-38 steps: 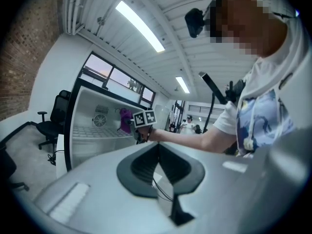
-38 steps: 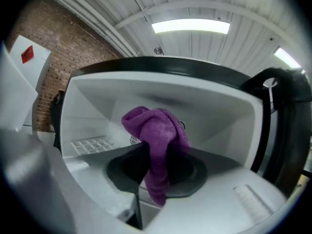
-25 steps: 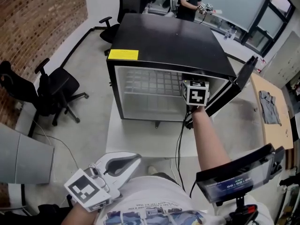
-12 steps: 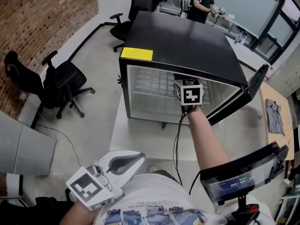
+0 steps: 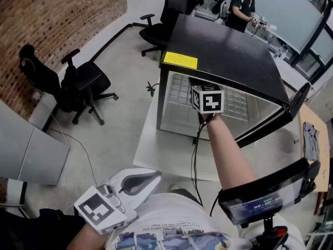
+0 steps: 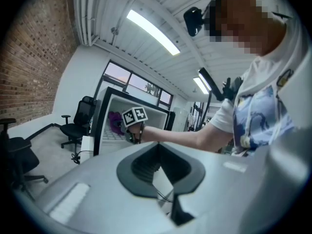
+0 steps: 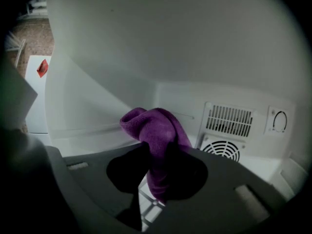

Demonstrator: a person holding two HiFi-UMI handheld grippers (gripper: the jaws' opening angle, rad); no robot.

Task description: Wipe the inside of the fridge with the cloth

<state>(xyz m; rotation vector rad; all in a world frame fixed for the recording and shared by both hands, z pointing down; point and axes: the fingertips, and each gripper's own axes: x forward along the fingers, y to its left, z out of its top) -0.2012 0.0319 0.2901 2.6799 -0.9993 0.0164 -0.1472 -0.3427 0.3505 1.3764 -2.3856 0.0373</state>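
Note:
The black fridge [image 5: 229, 56] stands with its door [image 5: 270, 123] swung open to the right. My right arm reaches into the opening, where the right gripper's marker cube [image 5: 208, 100] hides the jaws. In the right gripper view my right gripper [image 7: 158, 177] is shut on a bunched purple cloth [image 7: 156, 133], held up near the white left inner wall [image 7: 97, 96]. The cloth [image 6: 116, 122] also shows in the left gripper view, inside the fridge. My left gripper [image 5: 148, 178] hangs low by my body, shut and holding nothing, and its jaws [image 6: 158, 172] frame the same scene.
The fridge sits on a white table [image 5: 156, 150], with a cable [image 5: 196, 155] hanging off the front. A vent grille [image 7: 229, 121], fan [image 7: 222, 150] and dial [image 7: 279, 121] are on the back wall. Office chairs [image 5: 78, 82] stand to the left; a person [image 5: 244, 7] stands behind.
My right gripper has slid with the cloth from the right side of the fridge opening toward its left. The head view has swung left. The left gripper has stayed put.

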